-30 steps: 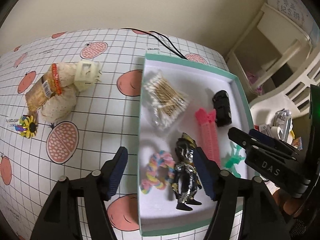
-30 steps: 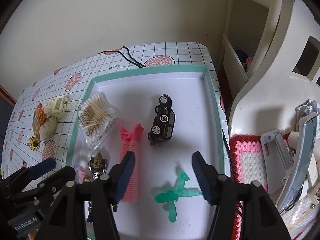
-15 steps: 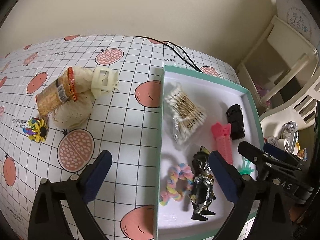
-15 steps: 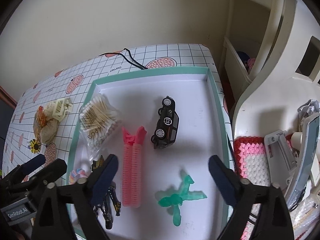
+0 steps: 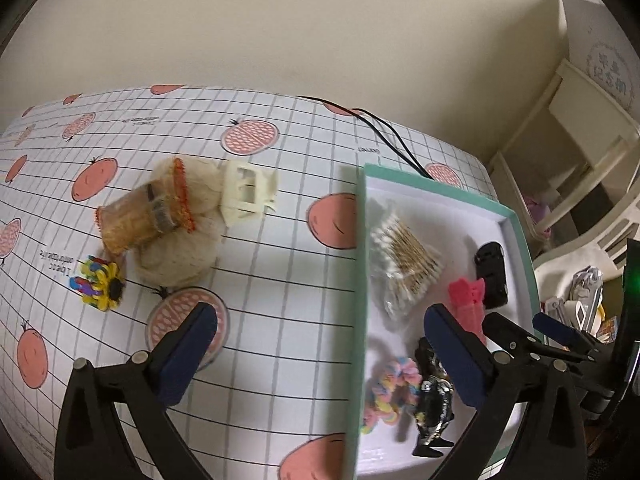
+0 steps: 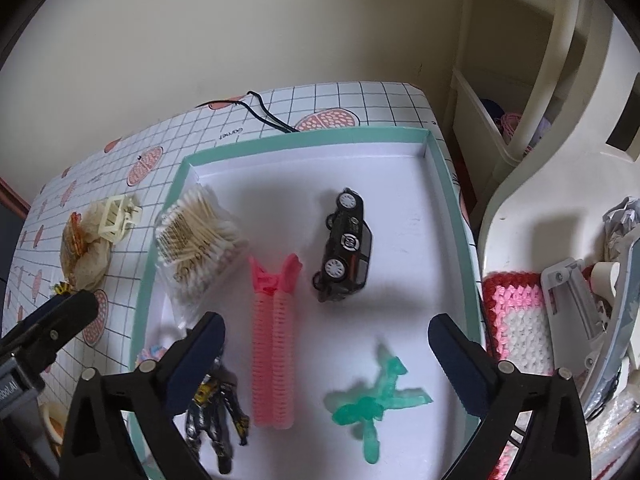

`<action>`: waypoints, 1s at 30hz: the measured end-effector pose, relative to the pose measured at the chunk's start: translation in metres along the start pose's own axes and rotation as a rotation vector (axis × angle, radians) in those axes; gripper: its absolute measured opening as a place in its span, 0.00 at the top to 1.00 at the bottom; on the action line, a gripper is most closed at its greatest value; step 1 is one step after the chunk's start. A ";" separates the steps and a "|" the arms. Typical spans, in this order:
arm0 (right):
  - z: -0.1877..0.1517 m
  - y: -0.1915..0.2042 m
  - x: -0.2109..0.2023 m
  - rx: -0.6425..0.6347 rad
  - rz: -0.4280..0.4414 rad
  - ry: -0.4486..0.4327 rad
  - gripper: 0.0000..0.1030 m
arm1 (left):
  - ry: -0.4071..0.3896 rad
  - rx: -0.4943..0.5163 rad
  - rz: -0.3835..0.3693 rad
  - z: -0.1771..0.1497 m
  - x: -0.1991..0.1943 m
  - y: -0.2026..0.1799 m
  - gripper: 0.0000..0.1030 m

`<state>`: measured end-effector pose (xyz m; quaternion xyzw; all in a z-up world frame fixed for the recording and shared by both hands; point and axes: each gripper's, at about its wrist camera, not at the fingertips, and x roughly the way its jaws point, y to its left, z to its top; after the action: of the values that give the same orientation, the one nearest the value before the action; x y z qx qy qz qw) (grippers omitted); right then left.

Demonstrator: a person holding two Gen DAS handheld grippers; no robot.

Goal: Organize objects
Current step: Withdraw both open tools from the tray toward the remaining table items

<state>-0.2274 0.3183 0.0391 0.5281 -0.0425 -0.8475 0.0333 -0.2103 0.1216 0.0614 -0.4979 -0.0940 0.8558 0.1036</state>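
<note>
Left gripper (image 5: 320,344): jaws spread wide, holding nothing, above the mint-green box's (image 5: 362,264) left rim.
Loose items: cream plastic hair claw (image 5: 248,192), yellow flower clip (image 5: 100,282) on tablecloth.
Right gripper (image 6: 326,354): jaws wide apart, empty, over pink hair roller (image 6: 274,344) and green translucent figure (image 6: 374,398).

From the left wrist we look down and forward over the gridded tablecloth (image 5: 280,300), with the teal-rimmed tray (image 5: 362,280) along our right side. From the right wrist we look down, nearer, straight into that tray (image 6: 448,200). We share the tray and its cotton swabs (image 5: 404,256) (image 6: 196,236).
</note>
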 end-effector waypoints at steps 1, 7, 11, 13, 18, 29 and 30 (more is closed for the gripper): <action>0.001 0.002 -0.001 0.001 0.003 -0.007 0.00 | -0.004 0.000 0.004 0.001 -0.001 0.004 0.00; 0.010 0.021 -0.016 0.010 0.047 -0.098 0.00 | -0.052 -0.046 0.007 0.015 -0.016 0.041 0.00; 0.015 0.043 -0.026 -0.002 0.078 -0.159 0.00 | -0.073 -0.087 0.021 0.024 -0.025 0.070 0.00; 0.018 0.055 -0.030 -0.009 0.094 -0.180 0.00 | -0.080 -0.111 0.022 0.027 -0.029 0.086 0.00; 0.022 0.087 -0.032 -0.023 0.141 -0.207 0.00 | -0.064 -0.192 0.020 0.027 -0.032 0.122 0.00; 0.021 0.155 -0.001 -0.064 0.227 -0.155 0.03 | -0.046 -0.224 0.097 0.013 -0.019 0.160 0.00; 0.020 0.160 0.003 -0.072 0.229 -0.149 0.03 | -0.044 -0.221 0.102 0.011 -0.017 0.161 0.00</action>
<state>-0.2445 0.1592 0.0621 0.4540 -0.0745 -0.8759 0.1455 -0.2254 -0.0386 0.0387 -0.4914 -0.1644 0.8553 0.0022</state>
